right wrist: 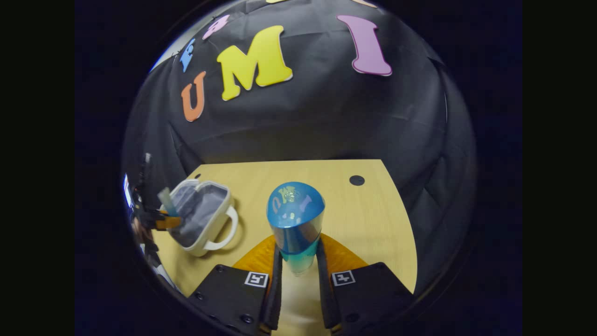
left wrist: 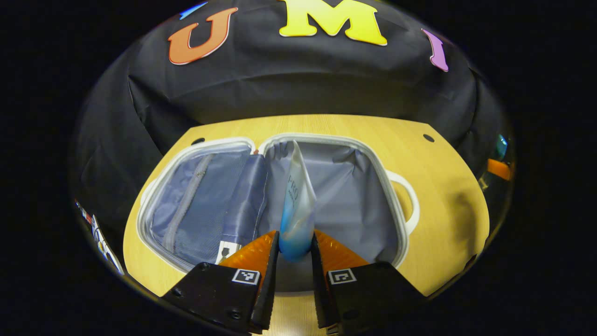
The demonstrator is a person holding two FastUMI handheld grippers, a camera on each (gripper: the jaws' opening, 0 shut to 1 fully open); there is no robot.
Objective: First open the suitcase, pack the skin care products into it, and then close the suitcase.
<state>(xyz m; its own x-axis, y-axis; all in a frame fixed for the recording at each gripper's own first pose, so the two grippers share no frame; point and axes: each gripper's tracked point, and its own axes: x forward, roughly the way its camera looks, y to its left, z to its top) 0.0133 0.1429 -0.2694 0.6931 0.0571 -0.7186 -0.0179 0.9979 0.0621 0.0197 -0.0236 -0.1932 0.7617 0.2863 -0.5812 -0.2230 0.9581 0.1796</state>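
Between my fingers, a product in each gripper.

My left gripper (left wrist: 295, 247) pinches the blue end of a tube (left wrist: 296, 205), its flat tip pointing over the open case (left wrist: 280, 144) and its grey lining. My right gripper (right wrist: 298, 261) squeezes a blue-capped bottle (right wrist: 295, 219) above the table (right wrist: 364, 219); the case lies well off to its left, white handle (right wrist: 224, 233) toward me.

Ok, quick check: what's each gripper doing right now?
Left gripper: shut on the tube, over the open suitcase.
Right gripper: shut on the blue-capped bottle, above the table.
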